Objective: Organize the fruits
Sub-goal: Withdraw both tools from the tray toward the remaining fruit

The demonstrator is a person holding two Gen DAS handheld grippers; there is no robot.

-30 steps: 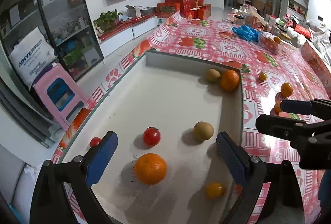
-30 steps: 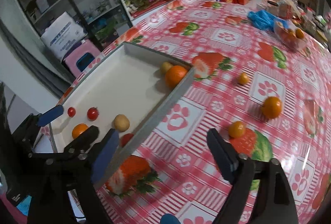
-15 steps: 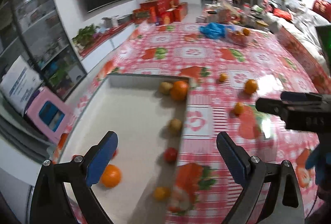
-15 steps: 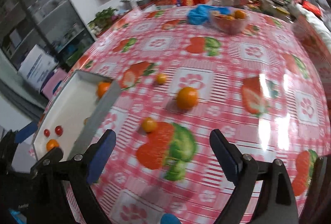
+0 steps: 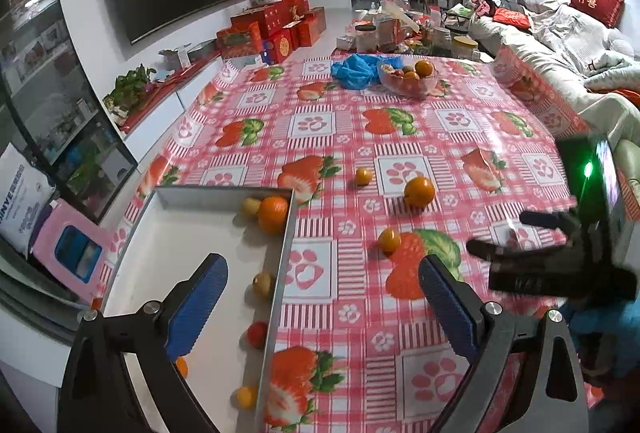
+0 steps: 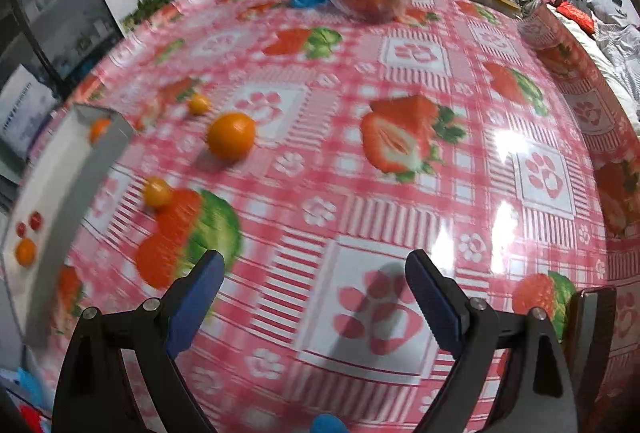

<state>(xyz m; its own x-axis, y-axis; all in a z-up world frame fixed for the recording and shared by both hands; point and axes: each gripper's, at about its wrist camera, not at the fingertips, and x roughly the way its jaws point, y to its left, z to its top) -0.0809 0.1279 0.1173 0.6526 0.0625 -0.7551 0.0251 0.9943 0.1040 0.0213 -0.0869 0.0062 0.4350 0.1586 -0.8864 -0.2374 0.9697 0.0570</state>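
My tabletop (image 5: 460,121) carries one tray (image 5: 224,192) at its left edge and one bowl (image 5: 408,83) of fruit at the far end. Loose on the cloth lie one orange (image 5: 419,192) and two kumquats (image 5: 389,240) (image 5: 363,176), and six fruits show in the tray. My left tool (image 5: 320,307) and right tool (image 6: 314,299) both stand apart, empty, above the cloth.
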